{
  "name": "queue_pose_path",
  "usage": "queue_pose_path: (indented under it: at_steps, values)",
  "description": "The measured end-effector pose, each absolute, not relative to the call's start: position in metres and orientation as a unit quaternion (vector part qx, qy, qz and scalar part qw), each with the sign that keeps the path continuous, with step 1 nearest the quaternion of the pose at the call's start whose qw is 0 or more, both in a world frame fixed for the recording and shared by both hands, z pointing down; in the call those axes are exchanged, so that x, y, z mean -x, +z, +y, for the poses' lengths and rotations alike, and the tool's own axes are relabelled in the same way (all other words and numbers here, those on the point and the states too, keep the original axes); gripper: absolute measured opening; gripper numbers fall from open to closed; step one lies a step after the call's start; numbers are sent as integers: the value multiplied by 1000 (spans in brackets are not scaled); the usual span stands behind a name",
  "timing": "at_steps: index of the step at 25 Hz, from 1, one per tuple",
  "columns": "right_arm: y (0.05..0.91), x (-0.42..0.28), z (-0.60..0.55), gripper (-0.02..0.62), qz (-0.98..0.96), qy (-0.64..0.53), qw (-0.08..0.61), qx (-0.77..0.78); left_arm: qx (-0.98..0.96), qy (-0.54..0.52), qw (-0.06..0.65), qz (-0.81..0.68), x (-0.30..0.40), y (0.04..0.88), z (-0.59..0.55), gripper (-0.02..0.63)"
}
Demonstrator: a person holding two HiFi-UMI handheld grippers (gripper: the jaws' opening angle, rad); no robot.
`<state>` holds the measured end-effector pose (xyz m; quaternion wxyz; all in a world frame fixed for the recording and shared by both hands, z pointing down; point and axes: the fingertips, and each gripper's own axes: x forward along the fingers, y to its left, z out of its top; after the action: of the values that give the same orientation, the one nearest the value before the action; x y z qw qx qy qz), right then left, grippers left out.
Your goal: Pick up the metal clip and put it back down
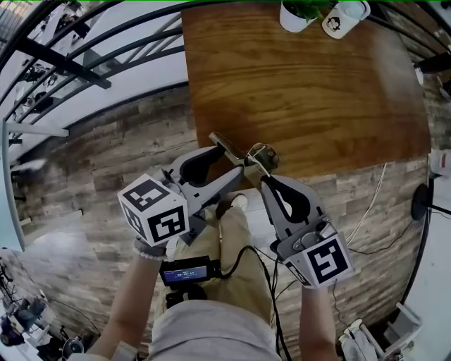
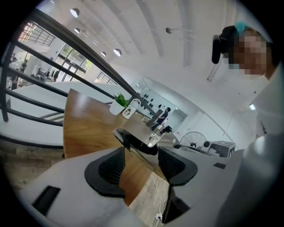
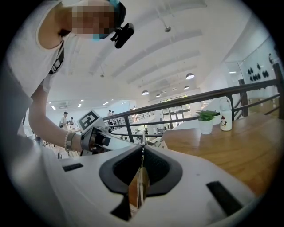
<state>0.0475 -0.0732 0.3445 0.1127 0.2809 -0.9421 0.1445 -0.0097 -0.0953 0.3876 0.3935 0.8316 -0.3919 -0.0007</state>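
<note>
I clench the clip from both sides. My left gripper grasps its broad plate and my right gripper pinches a thin edge. It hangs over the 7 o'clock corner of the table. I'd carry it level toward 12 before releasing. The wood there is bare, with the pot and bottle far off at 12.

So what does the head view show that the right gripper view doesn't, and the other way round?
Head view only: the floor, cables, the person's legs, and the clip seen flat, held just off the table's near edge. Right gripper view only: ceiling lights, and the right gripper shut on the clip's thin edge. Both: the left gripper, table, plant and bottle.
</note>
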Motion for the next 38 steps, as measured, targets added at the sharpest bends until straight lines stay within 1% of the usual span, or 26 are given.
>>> queue_pose_path:
  at_steps: [7,13,18,29,38]
  values:
    - [373,-42,-80,23,-940,163,123,-274,-812,6,420,-405,17,423,-100,241]
    - [395,-49,-89,23,-936,174,133,-274,-804,34,432,-407,9,451,-95,241]
    - [421,-47,-95,23,-936,179,152,-262,-796,37,439,-416,21,467,-92,241]
    - [470,-46,-96,23,-936,208,199,-201,-790,38,432,-432,27,472,-95,241]
    - [483,-43,-98,23,-935,222,235,-149,-790,38,423,-441,32,469,-98,241]
